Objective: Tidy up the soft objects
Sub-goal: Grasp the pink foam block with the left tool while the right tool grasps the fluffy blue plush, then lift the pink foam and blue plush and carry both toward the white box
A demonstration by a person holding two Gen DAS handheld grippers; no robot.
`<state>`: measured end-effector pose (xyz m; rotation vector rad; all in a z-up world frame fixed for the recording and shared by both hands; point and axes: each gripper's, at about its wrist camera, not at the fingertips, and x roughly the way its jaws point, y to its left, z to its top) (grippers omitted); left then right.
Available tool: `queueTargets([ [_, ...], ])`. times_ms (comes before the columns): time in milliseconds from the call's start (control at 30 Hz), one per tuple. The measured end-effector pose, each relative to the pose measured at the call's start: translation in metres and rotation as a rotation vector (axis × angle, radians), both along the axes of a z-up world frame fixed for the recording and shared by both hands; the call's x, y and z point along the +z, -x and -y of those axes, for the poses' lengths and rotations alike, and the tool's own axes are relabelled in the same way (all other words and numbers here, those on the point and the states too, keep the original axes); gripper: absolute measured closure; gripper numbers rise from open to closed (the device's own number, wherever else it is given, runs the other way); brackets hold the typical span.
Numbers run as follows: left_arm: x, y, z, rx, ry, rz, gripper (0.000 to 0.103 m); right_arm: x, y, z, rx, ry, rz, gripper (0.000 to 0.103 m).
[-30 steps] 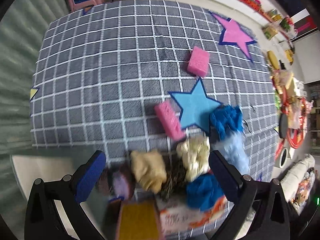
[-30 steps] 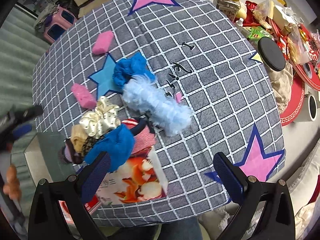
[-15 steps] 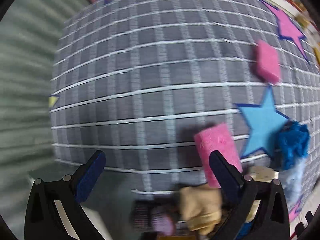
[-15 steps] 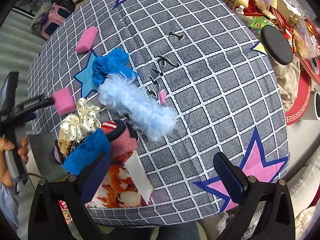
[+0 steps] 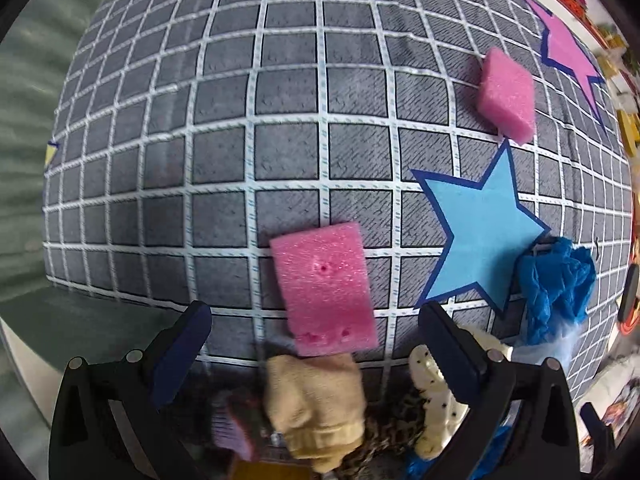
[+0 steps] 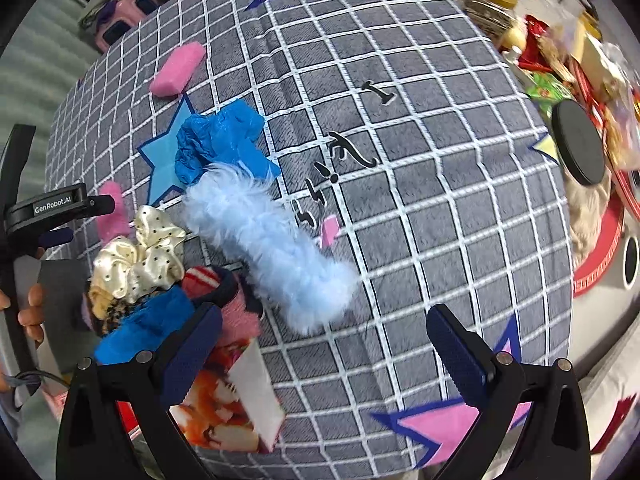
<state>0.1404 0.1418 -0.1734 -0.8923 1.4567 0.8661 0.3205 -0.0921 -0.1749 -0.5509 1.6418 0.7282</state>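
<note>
A pink sponge (image 5: 324,288) lies on the checked cloth, its near end between the spread fingers of my open left gripper (image 5: 312,320), untouched by either pad. A second pink sponge (image 5: 507,94) sits farther right, past the blue star patch (image 5: 480,232). Crumpled blue cloth (image 5: 556,288) lies at the star's right tip. Under the left gripper are a beige sock (image 5: 316,400) and a cream dotted scrunchie (image 5: 436,412). My right gripper (image 6: 324,332) is open and holds nothing, just short of a light blue fluffy piece (image 6: 268,240). The left gripper (image 6: 60,216) shows beside the near sponge (image 6: 112,216).
A printed box (image 6: 224,412) at the table's near edge holds a blue fuzzy item (image 6: 144,328) and a red-pink sock (image 6: 228,300). A jar (image 6: 486,4), a black lid (image 6: 578,144) and a red tray (image 6: 600,248) crowd the right side. A hand (image 6: 30,312) grips the left tool.
My left gripper has moved forward and down over the pile until the near pink sponge sits between its fingers. The right gripper has come a little closer to the fluffy piece.
</note>
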Motion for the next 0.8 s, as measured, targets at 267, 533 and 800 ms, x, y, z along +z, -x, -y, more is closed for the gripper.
queueTargets([
  [267,-0.032,-0.017,0.012,0.04,0.037,-0.001,0.0,-0.045,0.007,-0.037,0.133,0.019,-0.016,0.0],
  [533,-0.067,-0.009,0.021,0.095,0.07,0.023,0.0,-0.066,0.015,-0.056,0.249,0.071,-0.006,0.034],
  [800,-0.049,-0.013,0.019,0.009,0.04,0.047,0.044,-0.055,0.005,-0.049,0.191,0.042,-0.026,0.077],
])
